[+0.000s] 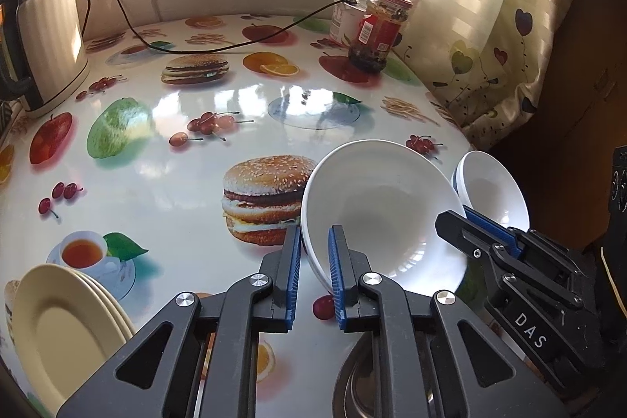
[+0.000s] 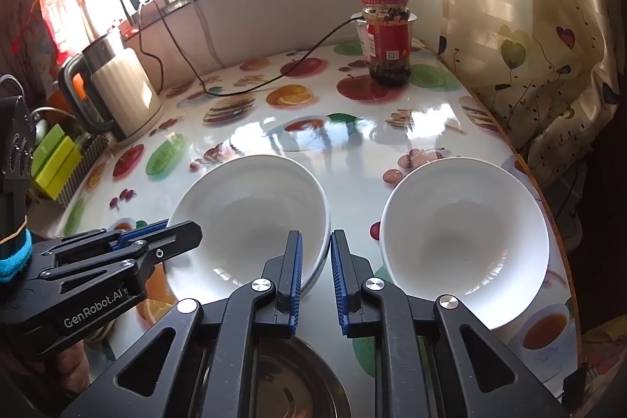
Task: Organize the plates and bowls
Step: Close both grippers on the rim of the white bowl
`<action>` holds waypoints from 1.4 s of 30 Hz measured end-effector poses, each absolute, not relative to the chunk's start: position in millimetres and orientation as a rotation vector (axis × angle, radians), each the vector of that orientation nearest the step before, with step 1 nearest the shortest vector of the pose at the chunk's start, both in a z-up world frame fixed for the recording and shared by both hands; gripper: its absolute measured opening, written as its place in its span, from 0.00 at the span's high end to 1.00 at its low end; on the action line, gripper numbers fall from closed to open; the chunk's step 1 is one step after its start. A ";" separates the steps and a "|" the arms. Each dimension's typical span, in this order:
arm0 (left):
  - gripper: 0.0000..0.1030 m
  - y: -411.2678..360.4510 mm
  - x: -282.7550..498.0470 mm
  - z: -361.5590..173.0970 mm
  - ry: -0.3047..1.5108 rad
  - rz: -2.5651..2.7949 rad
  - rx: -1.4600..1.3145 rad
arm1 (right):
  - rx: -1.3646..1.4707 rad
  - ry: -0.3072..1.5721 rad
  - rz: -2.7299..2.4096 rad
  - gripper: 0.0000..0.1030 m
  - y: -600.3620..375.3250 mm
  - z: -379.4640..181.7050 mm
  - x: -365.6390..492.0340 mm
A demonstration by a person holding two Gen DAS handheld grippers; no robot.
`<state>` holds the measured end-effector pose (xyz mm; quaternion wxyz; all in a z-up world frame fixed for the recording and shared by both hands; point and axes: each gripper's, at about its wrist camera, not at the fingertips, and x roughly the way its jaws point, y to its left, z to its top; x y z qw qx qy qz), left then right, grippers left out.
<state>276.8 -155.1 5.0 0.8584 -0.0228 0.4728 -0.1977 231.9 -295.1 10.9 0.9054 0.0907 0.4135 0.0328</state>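
1. Since both tongs are already clamped on it, the big bowl (image 1: 384,214) is the piece in hand. The left tongs (image 1: 313,261) pinch its left rim and the right tongs (image 2: 315,261) pinch the opposite rim, one pad inside the wall and one outside.
2. It sits near the front of the table (image 1: 156,183), just beside the small bowl (image 2: 462,241) on its right. Whether its base rests on the table I cannot tell.
3. It looks like glazed ceramic: stiff, fairly heavy, slick and breakable. The ribbed pads should help, but a thin rim offers little to bite on.
4. Opposite rim grips seem the right hold, since they share the weight and stop the bowl from swinging. Both hands need to rise level and together, or the rim may twist out.
5. A second edge shows under the rim, so another bowl may be nested beneath and could stick or drop.
6. Cream plates (image 1: 58,332) lie at the left, a steel dish (image 2: 290,379) just in front.
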 end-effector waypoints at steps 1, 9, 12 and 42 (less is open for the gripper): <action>0.86 -155.3 276.8 5.1 0.992 -0.414 -0.046 | 0.189 0.852 0.068 0.85 -295.2 10.4 232.0; 0.86 -158.3 277.0 4.9 0.984 -0.403 -0.029 | 0.190 0.849 0.067 0.85 -296.2 10.0 231.7; 0.86 -158.9 276.8 5.4 0.979 -0.406 -0.028 | 0.190 0.850 0.068 0.86 -296.0 10.2 232.2; 0.86 -162.9 263.3 22.1 0.922 -0.409 -0.016 | 0.246 0.782 0.053 0.88 -304.4 22.7 214.5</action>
